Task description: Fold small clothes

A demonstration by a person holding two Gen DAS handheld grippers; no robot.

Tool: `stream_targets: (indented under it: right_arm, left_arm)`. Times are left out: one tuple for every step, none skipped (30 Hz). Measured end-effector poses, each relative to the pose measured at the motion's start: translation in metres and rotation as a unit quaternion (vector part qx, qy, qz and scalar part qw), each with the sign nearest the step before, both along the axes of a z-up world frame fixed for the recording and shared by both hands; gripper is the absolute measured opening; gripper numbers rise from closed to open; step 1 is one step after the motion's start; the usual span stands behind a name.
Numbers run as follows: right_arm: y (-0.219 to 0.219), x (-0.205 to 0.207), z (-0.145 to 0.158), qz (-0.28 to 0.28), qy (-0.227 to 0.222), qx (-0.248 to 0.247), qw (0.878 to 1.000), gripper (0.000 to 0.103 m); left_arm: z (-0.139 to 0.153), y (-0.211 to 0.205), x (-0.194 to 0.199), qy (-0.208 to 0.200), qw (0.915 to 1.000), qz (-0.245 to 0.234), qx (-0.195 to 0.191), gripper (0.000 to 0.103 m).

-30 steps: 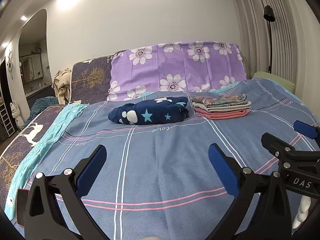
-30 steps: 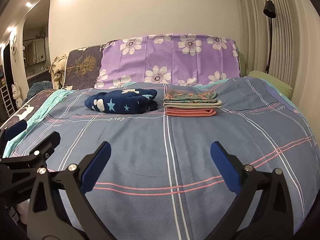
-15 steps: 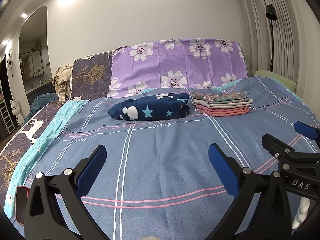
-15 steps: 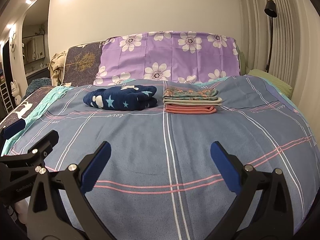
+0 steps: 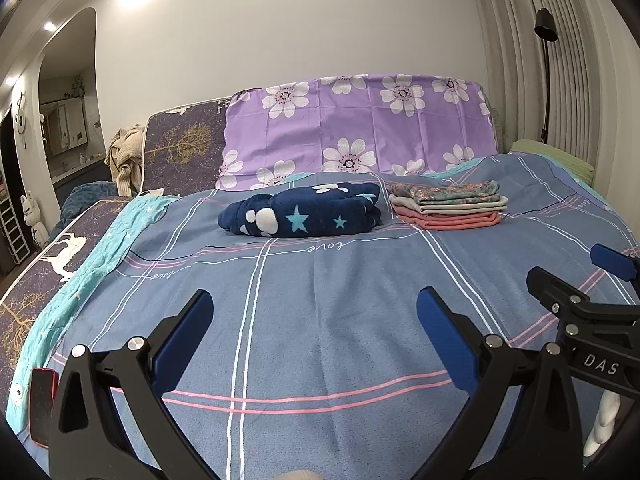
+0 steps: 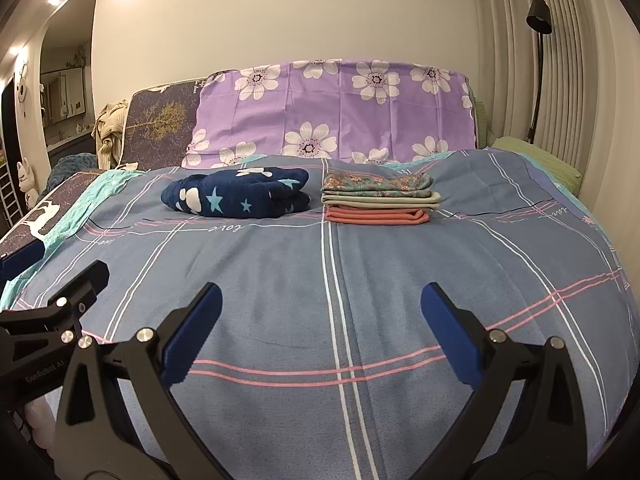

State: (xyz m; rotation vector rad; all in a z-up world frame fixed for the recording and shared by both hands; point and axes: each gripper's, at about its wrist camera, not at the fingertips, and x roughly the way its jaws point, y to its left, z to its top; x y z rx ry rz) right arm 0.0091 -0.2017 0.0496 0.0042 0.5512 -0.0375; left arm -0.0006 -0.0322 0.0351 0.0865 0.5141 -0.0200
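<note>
- Blue-padded and black-framed, the left gripper hovers low over the near end of the bed, level and pointing toward the headboard, its jaws spread wide with nothing between them.
- Just to its right, the right gripper holds the same pose, jaws likewise released and empty.
- Each wrist view catches the other tool at its edge: the right gripper on the right side of the left view, the left gripper on the left side of the right view.
- Only the left view shows a red-edged phone at the near left corner of the bed.
- Between the grippers and the clothes stretches bare blue-grey plaid bedspread.
- Far across it, well apart from both grippers, a navy star-print garment lies folded.
- Just right of it sits a stack of folded clothes: floral on top, grey-beige, then coral.
- Beyond stands a purple flowered pillow, and at far right a black floor lamp.
</note>
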Motion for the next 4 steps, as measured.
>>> stream_targets:
  right_arm:
    - [-0.0001,0.0005,-0.0009,0.000,0.003,-0.001,1.000,0.101]
    - [-0.0002,0.0011,-0.0016,0.001,0.004,-0.001,1.000,0.101]
    - [-0.0002,0.0012,-0.0023,0.001,0.005,-0.002,1.000,0.101]
    - [0.0000,0.0012,-0.0027,0.001,0.006,-0.003,1.000,0.101]
  left_arm:
    - [-0.0002,0.0001,-0.0003,0.000,1.0000,0.000,0.000,0.102]
    - [-0.0006,0.0004,-0.0002,0.001,1.0000,0.001,0.000,0.102]
    - [-0.0009,0.0005,-0.0002,0.001,1.0000,0.001,0.000,0.102]
    - [-0.0010,0.0005,-0.0004,0.002,1.0000,0.001,0.000,0.102]
